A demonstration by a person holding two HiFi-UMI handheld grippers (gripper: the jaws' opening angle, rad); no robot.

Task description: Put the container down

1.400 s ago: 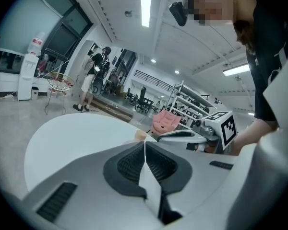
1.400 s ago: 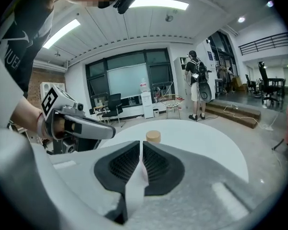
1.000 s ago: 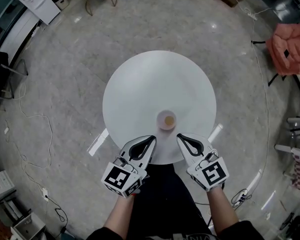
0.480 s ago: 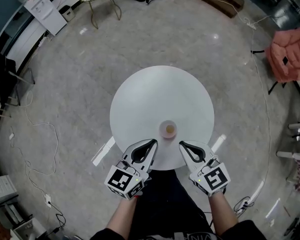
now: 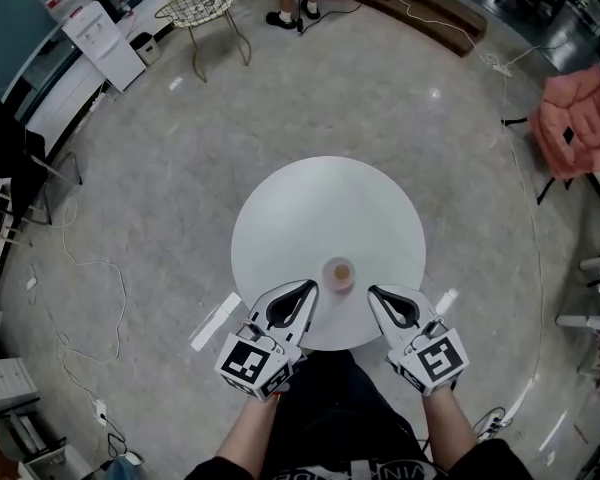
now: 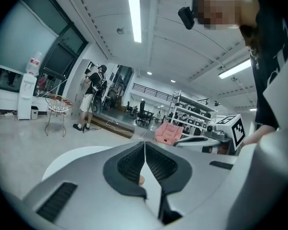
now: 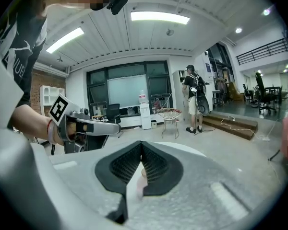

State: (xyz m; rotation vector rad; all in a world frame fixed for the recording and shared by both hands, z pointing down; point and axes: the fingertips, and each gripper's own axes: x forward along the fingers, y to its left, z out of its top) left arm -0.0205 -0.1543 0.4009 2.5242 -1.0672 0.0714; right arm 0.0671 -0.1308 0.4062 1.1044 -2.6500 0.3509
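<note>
Grey stone floor [image 5: 160, 168] fills the head view, with a round white table [image 5: 325, 208] at the middle; the container [image 5: 338, 272] stands upright on the table's near part, apart from both grippers and between them; my left gripper [image 5: 310, 286] sits just left of it and my right gripper [image 5: 372, 290] just right, both over the near edge; a wire basket [image 5: 205, 3] stands far left and a pink chair [image 5: 578, 118] far right.

Left gripper view: the jaws meet at their tips with nothing between them; the table lies beyond them; the right gripper shows at the right; a person [image 6: 92, 97] stands far off beside the basket.

Right gripper view: the jaws are pressed together and empty; a pinkish sliver of the container shows through the opening behind the pads, out on the table; the left gripper shows at the left.
</note>
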